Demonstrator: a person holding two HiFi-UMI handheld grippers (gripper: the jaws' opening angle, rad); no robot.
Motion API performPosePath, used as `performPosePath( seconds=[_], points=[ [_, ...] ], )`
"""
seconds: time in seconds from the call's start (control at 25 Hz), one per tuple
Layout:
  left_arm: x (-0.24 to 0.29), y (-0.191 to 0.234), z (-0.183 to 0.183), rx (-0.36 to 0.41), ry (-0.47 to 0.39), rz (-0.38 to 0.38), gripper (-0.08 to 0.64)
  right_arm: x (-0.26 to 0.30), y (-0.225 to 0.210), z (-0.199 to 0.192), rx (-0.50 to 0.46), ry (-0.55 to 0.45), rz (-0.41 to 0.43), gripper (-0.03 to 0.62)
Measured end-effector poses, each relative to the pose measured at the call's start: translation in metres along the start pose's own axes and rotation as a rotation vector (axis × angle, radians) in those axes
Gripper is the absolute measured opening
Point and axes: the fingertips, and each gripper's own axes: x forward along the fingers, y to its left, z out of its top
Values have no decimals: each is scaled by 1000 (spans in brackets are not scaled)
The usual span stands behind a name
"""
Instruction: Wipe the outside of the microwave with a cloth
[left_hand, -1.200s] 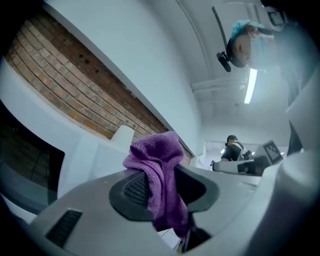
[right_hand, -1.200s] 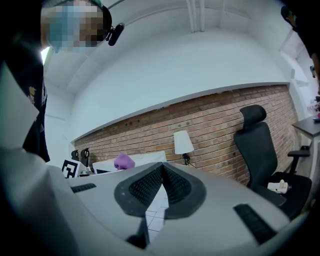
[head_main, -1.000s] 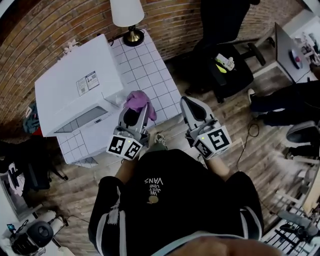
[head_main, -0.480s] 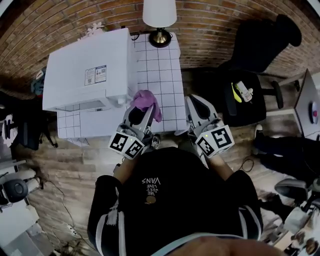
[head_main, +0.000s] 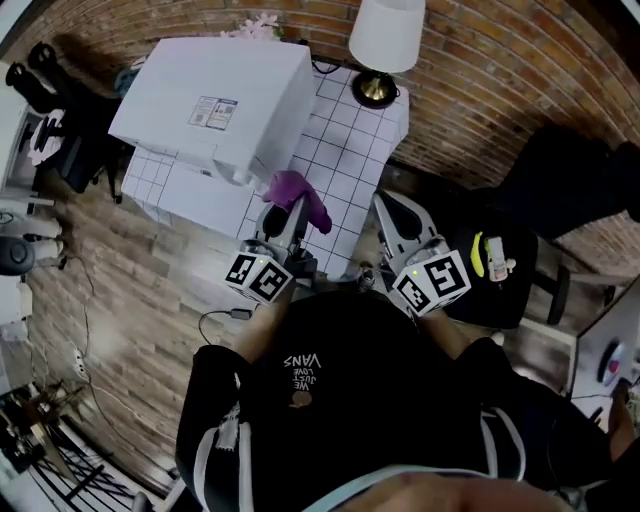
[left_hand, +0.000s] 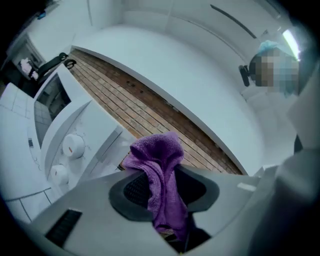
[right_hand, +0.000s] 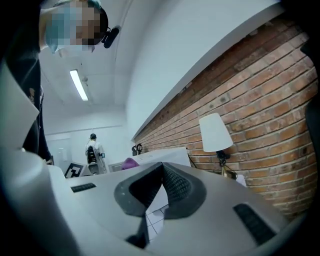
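Clamping a purple cloth (left_hand: 159, 172) between its closed jaws, the left gripper (head_main: 284, 218) points up the frame in the head view, toward the near right corner of the white microwave (head_main: 215, 105). The cloth lies along the line of the jaws: its bunched end stands above the tips and its tail hangs down between the pads. From above, that bunched end sits just beside the microwave's corner, and I cannot tell whether they touch. The microwave stands at the upper left of a white tiled table (head_main: 352, 158), and the left gripper view shows its two round knobs (left_hand: 70, 145) at left. The right gripper (head_main: 392, 208) is held level beside the left one, lower right of centre, and points the same way over the table's near edge. Its jaws meet at the tips with nothing between them. A lamp (head_main: 386, 38) stands at the table's far end against a brick wall (right_hand: 270, 95).
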Motion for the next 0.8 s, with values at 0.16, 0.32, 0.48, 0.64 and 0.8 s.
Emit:
performPosePath(
  seconds=[0.16, 0.32, 0.48, 0.64, 0.8],
  points=[
    [2, 6, 4, -213, -132, 59, 133, -2, -4, -3, 8, 26, 87, -3],
    [5, 22, 10, -438, -206, 69, 133, 0, -10, -1, 7, 28, 130, -3],
    [11, 36, 16, -570, -295, 86, 133, 3, -13, -3, 4, 40, 152, -3],
    [21, 53, 16, -657, -356, 104, 133, 7, -19, -3, 9, 48, 148, -3],
    [32, 64, 14, -686, -377, 111, 133, 10, -28, -4, 9, 54, 128, -3]
  ],
)
